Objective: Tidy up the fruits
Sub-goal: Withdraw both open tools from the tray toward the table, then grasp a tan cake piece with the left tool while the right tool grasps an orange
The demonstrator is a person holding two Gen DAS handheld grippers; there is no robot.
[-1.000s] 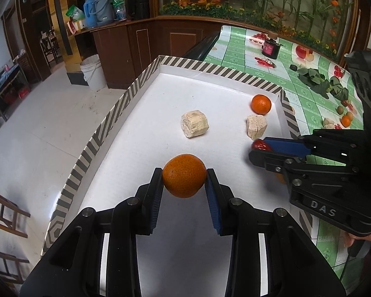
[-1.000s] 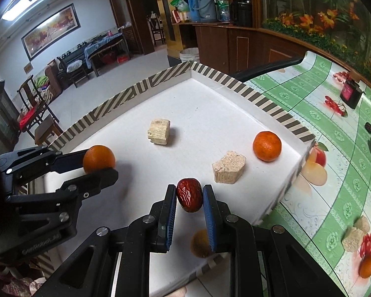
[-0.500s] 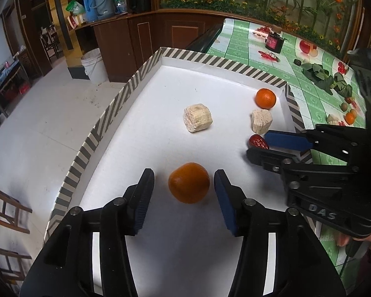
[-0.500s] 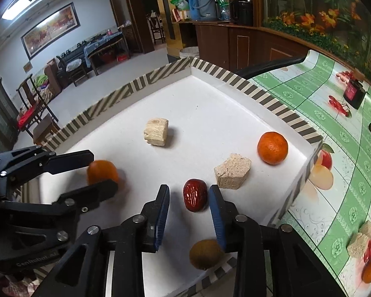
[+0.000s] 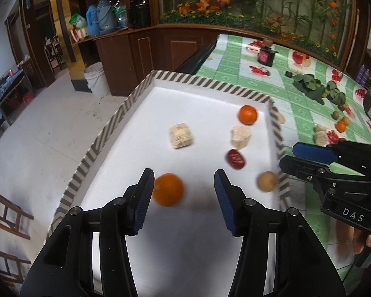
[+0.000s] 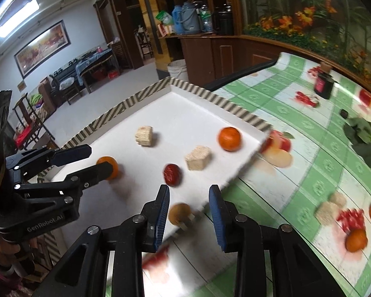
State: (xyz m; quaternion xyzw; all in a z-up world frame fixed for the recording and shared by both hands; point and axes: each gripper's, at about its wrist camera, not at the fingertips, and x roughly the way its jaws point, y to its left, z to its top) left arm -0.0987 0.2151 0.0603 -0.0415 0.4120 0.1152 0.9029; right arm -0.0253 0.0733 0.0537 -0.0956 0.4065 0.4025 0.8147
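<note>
A white tray with a striped rim [image 5: 210, 84] holds the fruit. My left gripper [image 5: 183, 175] is open; an orange [image 5: 168, 190] lies on the tray floor between its fingers, close to the left pad. My right gripper [image 6: 189, 193] is open over the tray's near right edge. A red date [image 6: 172, 175] lies just beyond its fingertips, and a kiwi [image 6: 179, 213] sits by its left finger. A second orange [image 6: 229, 139] rests near the far right rim. In the left wrist view the right gripper [image 5: 297, 158] hangs outside the tray rim.
Two beige blocks [image 5: 181, 135] [image 5: 240, 137] lie mid-tray. Right of the tray, a green checked tablecloth [image 6: 297, 173] carries loose oranges [image 6: 356, 240], beige blocks [image 6: 326, 211], leafy greens [image 6: 363, 133] and a dark jar [image 6: 323, 84]. Open floor lies left of the tray.
Both grippers opened and drew back. The left let go of the orange, the right let go of the red date; both fruits now lie on the tray. The right gripper shifted right.
</note>
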